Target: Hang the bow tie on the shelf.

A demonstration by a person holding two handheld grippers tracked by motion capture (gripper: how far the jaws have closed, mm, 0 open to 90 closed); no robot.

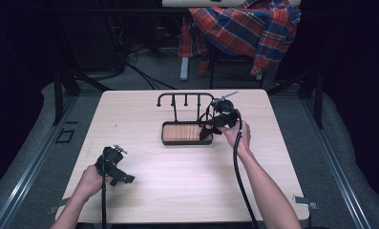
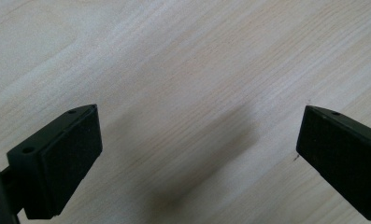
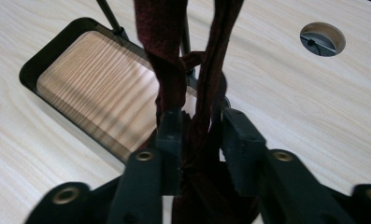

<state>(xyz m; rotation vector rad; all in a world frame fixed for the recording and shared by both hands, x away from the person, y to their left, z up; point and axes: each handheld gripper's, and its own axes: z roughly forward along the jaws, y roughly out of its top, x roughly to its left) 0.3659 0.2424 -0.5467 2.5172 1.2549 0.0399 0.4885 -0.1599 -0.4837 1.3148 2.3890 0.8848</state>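
Dark red fabric piece (image 3: 202, 93), fuzzy, looks like a scrunchie or cloth loop, hangs in two strands from the black rack (image 1: 184, 98) at the back of the tray (image 1: 168, 140) and runs down between the jaws of my right gripper (image 3: 197, 135). Those jaws sit part-way apart, the fabric bunched in the gap; the left pad looks in contact with it, the right pad stands a bit off, so I read no firm pinch, fabric just between them. Exact shape of the fabric I can't tell, it's dark and partly hidden by the gripper. In the high view the right gripper (image 1: 220, 119) is at the tray's right end, just under the rack's right hook, with the dark fabric (image 1: 207, 128) draped over the tray's right rim. Tray is black-rimmed with a striped wood floor, sits mid-counter toward the far side. My left gripper (image 1: 125, 179) rests low near the front left of the counter (image 1: 177, 191), well apart from the tray; its own view shows the jaws spread wide over bare wood (image 2: 183, 70), holding and touching nothing. Round cable hole (image 3: 322, 38) in the counter beyond the tray. Plaid cloth (image 1: 254, 28) on a chair behind the counter.
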